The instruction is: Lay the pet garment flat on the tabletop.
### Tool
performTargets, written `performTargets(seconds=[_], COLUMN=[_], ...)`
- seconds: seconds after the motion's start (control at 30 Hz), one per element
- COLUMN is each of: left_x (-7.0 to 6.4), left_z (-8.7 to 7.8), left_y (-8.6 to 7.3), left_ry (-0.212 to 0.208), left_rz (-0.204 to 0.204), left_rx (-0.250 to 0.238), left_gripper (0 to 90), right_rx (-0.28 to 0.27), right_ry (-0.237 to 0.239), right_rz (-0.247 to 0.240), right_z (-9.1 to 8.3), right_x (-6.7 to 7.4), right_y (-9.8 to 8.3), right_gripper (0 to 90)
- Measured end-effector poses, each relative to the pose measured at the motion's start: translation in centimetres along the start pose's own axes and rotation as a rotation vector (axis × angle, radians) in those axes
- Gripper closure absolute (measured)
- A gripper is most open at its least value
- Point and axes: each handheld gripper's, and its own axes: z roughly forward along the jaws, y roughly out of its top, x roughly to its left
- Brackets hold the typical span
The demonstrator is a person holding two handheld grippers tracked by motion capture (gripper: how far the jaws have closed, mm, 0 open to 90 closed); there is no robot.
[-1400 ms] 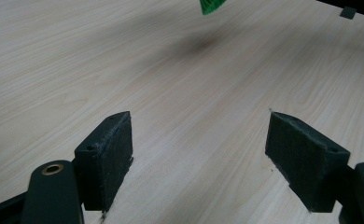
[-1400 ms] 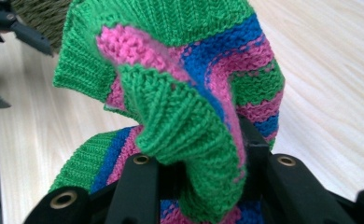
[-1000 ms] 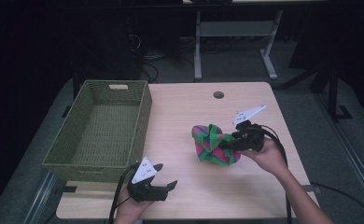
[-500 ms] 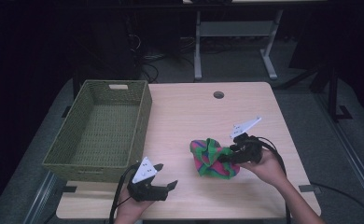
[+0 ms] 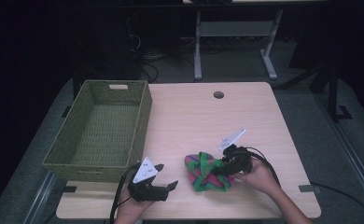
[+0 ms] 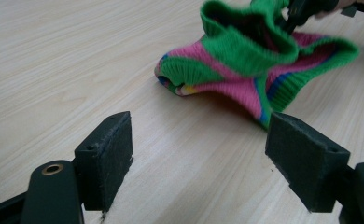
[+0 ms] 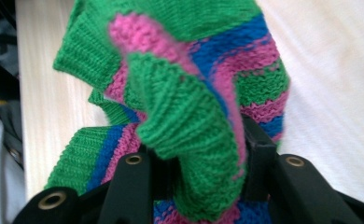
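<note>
Your right gripper [image 5: 223, 168] pinches the knitted cloth [image 5: 206, 171] near the table's front edge, your left gripper [image 5: 167, 184] waits open; a loose fold may slip out.

Table [image 5: 245, 116]: pale wood-look top, fine straight grain, smooth, low sheen; round dark hole at far edge.
Basket [image 5: 143, 116], far left: woven, coarse fibre look, olive green, matt, rough.
Knit cloth [image 5: 203, 171], near centre-right: chunky ribbed yarn w/ green, pink, blue stripes, soft, fuzzy, matt.
Left gripper [image 6: 199, 158]: jaws black, matt; pad faces slightly grainy, rubber/foam-like; brass-coloured rivets.
Right gripper [image 7: 201, 163]: same black matt finish, brass-coloured eyelets; pale grey plate on top, flat, matt.
</note>
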Motion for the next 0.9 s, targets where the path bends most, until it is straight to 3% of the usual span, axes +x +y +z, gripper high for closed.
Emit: performTargets(seconds=[0.27, 0.57, 0.9], left_x=[-0.1, 0.0, 0.0], left_z=[-0.1, -0.1, -0.1], left_y=[0.0, 0.0, 0.0], left_ry=[0.002, 0.005, 0.007], left_rz=[0.004, 0.001, 0.0], left_rx=[0.001, 0.002, 0.0], left_gripper=[22.6, 22.7, 22.7], right_rx=[0.025, -0.001, -0.031], right_ry=[-0.07, -0.043, -0.043], right_rz=[-0.111, -0.085, -0.083], right_z=[2.0, 1.5, -0.3], right_x=[2.0, 2.0, 2.4], right_y=[-0.4, -0.8, -0.9], right_gripper=[42.7, 33.5, 32.0])
